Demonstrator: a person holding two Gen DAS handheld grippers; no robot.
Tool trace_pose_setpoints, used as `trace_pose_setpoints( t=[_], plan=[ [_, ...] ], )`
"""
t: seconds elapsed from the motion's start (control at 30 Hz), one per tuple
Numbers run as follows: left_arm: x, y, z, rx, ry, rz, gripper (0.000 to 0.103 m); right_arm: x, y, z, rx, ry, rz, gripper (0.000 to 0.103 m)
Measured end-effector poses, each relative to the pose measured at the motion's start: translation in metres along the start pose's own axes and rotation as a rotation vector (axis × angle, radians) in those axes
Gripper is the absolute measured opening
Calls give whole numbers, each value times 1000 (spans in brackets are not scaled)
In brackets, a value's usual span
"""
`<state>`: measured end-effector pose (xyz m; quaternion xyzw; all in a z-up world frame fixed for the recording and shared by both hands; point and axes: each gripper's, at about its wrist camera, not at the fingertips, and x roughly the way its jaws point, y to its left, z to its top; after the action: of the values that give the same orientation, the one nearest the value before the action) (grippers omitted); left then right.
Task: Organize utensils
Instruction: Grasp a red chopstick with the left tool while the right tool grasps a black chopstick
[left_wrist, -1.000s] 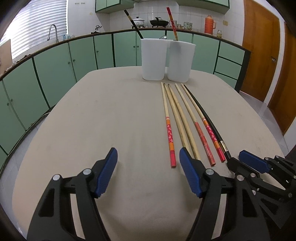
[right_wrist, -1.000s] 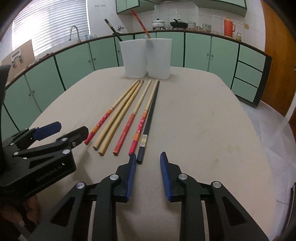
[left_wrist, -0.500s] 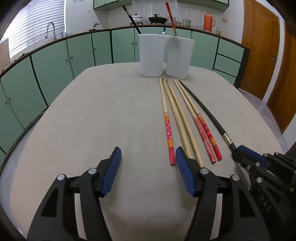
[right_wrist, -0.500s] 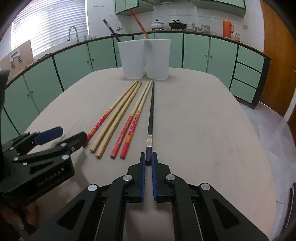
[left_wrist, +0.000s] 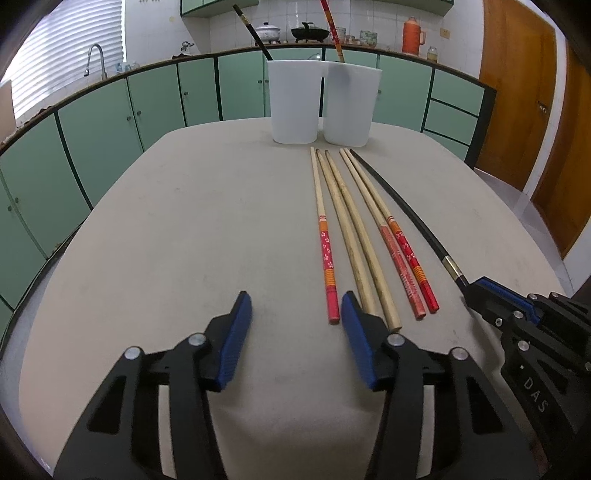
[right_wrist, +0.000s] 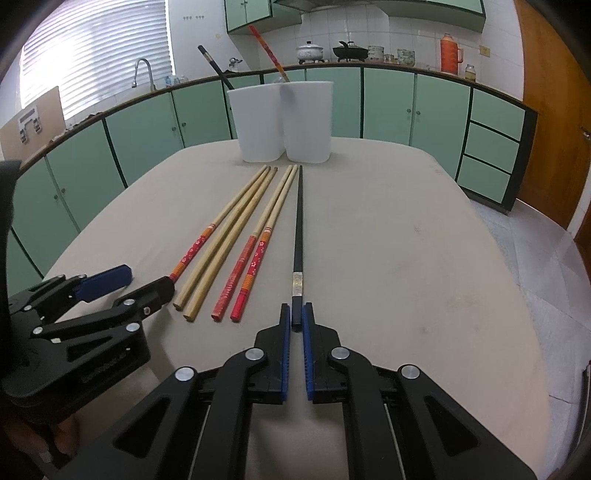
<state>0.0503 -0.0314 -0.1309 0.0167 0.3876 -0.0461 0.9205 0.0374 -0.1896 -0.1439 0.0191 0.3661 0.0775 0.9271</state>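
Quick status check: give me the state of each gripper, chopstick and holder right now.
Right gripper: shut on black chopstick.
Left gripper: closing, nothing between jaws.
Five wooden chopsticks: flat on table.
Two white holders: upright, one chopstick in each.

Left gripper jaws closing; right gripper clamped.
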Motion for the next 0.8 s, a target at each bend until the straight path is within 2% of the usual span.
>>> trace_pose_setpoints(
  t=[0.27,0.37,0.43,0.47,0.53,0.8],
  plan=[
    [3,-6,1,13,11,21,45,4,1,1,-3,14,7,7],
    [3,-8,2,15,8,24,40,6,1,2,1,19,12,8],
    [3,-9,1,17,4,25,26,7,0,2,7,22,16,8],
    [2,-11,1,18,2,30,23,7,0,2,8,23,16,7],
    [3,-11,2,15,1,32,7,7,0,2,8,21,14,7],
    [-7,-10,7,5,-15,31,5,-6,-6,5,21,-23,24,7]
  ],
)
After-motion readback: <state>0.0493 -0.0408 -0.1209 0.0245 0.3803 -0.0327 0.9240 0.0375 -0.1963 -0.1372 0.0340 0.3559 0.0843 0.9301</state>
